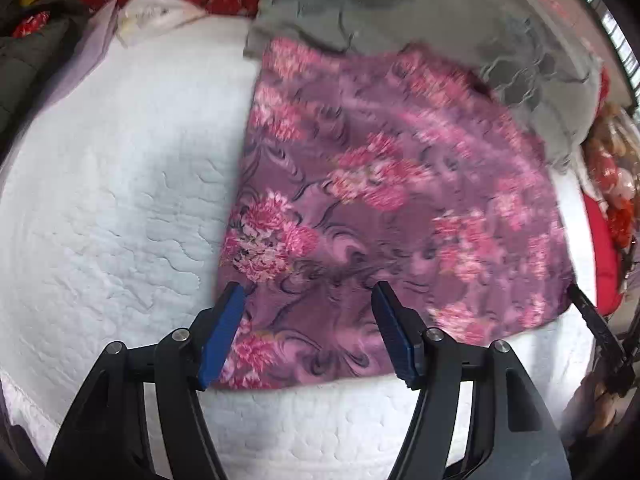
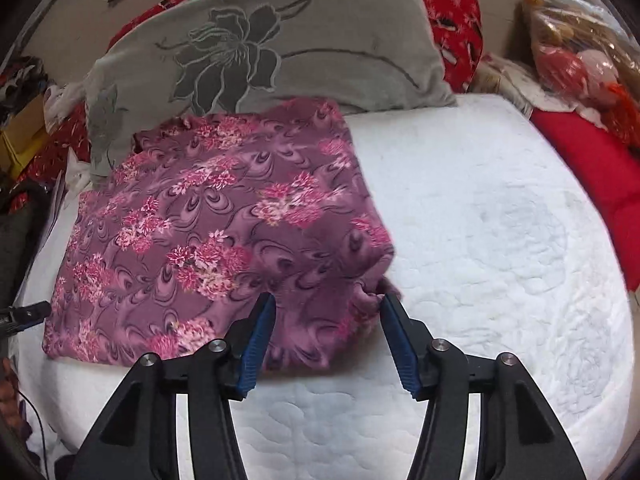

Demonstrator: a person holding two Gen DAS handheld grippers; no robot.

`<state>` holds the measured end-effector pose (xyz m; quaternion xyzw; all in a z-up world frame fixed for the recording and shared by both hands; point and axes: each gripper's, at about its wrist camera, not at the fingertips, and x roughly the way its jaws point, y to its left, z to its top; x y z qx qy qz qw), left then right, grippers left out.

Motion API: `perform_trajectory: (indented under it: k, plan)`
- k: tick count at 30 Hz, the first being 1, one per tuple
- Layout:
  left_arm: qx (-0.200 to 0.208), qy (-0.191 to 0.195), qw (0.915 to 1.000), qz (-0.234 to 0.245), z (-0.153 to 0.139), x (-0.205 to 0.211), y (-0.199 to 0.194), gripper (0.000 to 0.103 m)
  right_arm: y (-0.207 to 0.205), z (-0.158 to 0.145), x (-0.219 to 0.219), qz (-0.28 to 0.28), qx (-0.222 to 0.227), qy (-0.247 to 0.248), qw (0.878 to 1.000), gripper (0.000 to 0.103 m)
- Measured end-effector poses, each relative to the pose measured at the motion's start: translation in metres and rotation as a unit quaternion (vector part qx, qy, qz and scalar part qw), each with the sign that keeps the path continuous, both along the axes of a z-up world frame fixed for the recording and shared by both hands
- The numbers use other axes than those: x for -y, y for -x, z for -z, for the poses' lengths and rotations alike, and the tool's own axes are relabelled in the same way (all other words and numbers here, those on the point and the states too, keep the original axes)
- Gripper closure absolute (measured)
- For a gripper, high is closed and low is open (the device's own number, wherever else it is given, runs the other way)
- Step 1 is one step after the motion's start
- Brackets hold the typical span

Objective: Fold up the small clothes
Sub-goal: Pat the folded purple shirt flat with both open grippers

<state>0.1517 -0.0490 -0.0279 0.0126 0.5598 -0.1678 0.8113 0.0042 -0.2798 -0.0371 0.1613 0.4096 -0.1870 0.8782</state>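
We see the purple floral garment point(image 2: 224, 224) lying folded on the white quilted mattress point(image 2: 500, 240), a flat, roughly rectangular bundle with pink flower clusters and dark swirls across its top. Its near edge runs close to the front edge of the mattress, and its far edge lies against the grey pillow point(image 2: 288, 36) with the large dark flower, which rests at the head of the bed. In the left wrist view the same garment point(image 1: 380, 200) fills the middle and right of the picture, somewhat blurred, with the grey pillow point(image 1: 420, 12) overlapping its far corner.

Our right gripper point(image 2: 328, 340) hangs above the garment's near right corner, where the cloth bunches into a small crumpled fold. Its blue pads point(image 2: 256, 352) stand well apart with nothing pressed between them; cloth merely shows beneath the gap. Our left gripper point(image 1: 308, 332) hangs above the garment's near left corner, its blue pads point(image 1: 222, 340) likewise apart and clamped on nothing. In the left wrist view one black finger of the right gripper point(image 1: 592, 320) shows at the garment's right edge.

Around the bed we see red patterned fabric point(image 2: 456, 12) behind the pillow, a red cushion point(image 2: 592, 176) at the right side, and a clear plastic bag point(image 2: 580, 40) of soft things beyond it.
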Motion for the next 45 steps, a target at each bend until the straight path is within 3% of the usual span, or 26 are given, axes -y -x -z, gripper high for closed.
perform_trajectory:
  k: [4, 8, 11, 12, 15, 17, 20, 24, 26, 27, 28, 30, 31, 33, 35, 37, 38, 39, 42, 44, 45]
  plan:
    - [-0.001, 0.003, 1.0, -0.003, 0.005, 0.0, -0.011, 0.038, -0.009, 0.012, -0.008, 0.004, -0.029, 0.001, 1.0, 0.049]
    - [0.008, 0.001, 1.0, 0.003, 0.004, 0.011, -0.028, 0.038, -0.026, -0.009, -0.021, -0.02, 0.024, 0.006, 1.0, 0.049]
    - [0.006, -0.002, 1.0, 0.002, 0.008, 0.02, -0.045, 0.038, -0.045, -0.011, -0.027, -0.025, 0.036, 0.002, 0.999, 0.049]
    - [0.005, -0.005, 1.0, 0.002, 0.01, 0.024, -0.054, 0.038, -0.053, -0.005, -0.027, -0.025, 0.029, 0.001, 0.999, 0.048]
    - [0.003, 0.003, 1.0, 0.004, 0.01, 0.032, -0.067, 0.038, -0.076, 0.031, -0.027, -0.03, -0.05, -0.008, 0.998, 0.045]
    - [0.014, 0.029, 0.9995, 0.008, -0.002, 0.033, -0.076, 0.038, -0.077, 0.02, -0.033, -0.03, -0.025, 0.017, 0.999, 0.044]
    - [0.013, 0.048, 0.9987, 0.012, -0.009, 0.039, -0.089, 0.038, -0.076, 0.003, -0.026, -0.021, 0.015, -0.001, 1.0, 0.047]
    - [0.018, 0.02, 0.9994, 0.02, 0.004, 0.063, -0.095, 0.037, -0.083, -0.01, -0.003, 0.022, 0.051, 0.004, 0.998, 0.045]
    - [0.03, -0.005, 0.9993, 0.02, 0.015, 0.075, -0.096, 0.029, -0.091, 0.004, 0.012, 0.039, 0.027, -0.006, 0.999, 0.045]
    - [0.037, -0.013, 0.999, 0.02, 0.018, 0.078, -0.098, 0.025, -0.098, 0.021, 0.021, 0.048, -0.011, -0.023, 0.999, 0.043]
    - [0.038, -0.018, 0.9989, 0.022, 0.017, 0.079, -0.1, 0.024, -0.097, 0.026, 0.026, 0.048, -0.003, -0.032, 0.998, 0.043]
    - [0.015, -0.006, 0.9996, 0.023, 0.009, 0.074, -0.104, 0.026, -0.095, 0.022, 0.029, 0.052, 0.008, -0.034, 0.998, 0.044]
    - [0.013, 0.009, 0.9996, 0.022, 0.003, 0.069, -0.104, 0.026, -0.095, 0.018, 0.028, 0.053, 0.002, -0.034, 0.998, 0.046]
    - [0.022, 0.032, 0.9991, 0.019, -0.008, 0.06, -0.101, 0.026, -0.086, 0.007, 0.026, 0.058, 0.035, -0.022, 0.997, 0.043]
    - [0.033, 0.022, 0.9991, 0.012, -0.006, 0.057, -0.096, 0.026, -0.078, 0.005, 0.03, 0.069, 0.056, -0.014, 0.996, 0.043]
    - [0.022, -0.022, 0.9991, 0.028, 0.015, 0.066, -0.093, 0.024, -0.083, 0.02, 0.037, 0.08, 0.018, -0.022, 0.996, 0.043]
    - [0.038, -0.025, 0.9985, 0.032, 0.018, 0.066, -0.09, 0.022, -0.089, 0.03, 0.039, 0.078, 0.001, -0.037, 0.996, 0.042]
    - [0.048, -0.022, 0.998, 0.034, 0.015, 0.063, -0.088, 0.023, -0.084, 0.026, 0.037, 0.082, 0.02, -0.029, 0.996, 0.042]
    - [0.009, 0.003, 0.9994, 0.033, 0.004, 0.051, -0.093, 0.024, -0.081, 0.01, 0.02, 0.092, 0.01, -0.019, 0.996, 0.041]
    - [-0.01, 0.01, 0.9997, 0.021, 0.002, 0.036, -0.097, 0.024, -0.079, -0.001, -0.003, 0.05, 0.033, -0.02, 0.998, 0.041]
    - [-0.013, -0.003, 0.9996, 0.025, 0.005, 0.032, -0.096, 0.024, -0.08, -0.005, -0.02, 0.02, 0.032, -0.019, 0.999, 0.038]
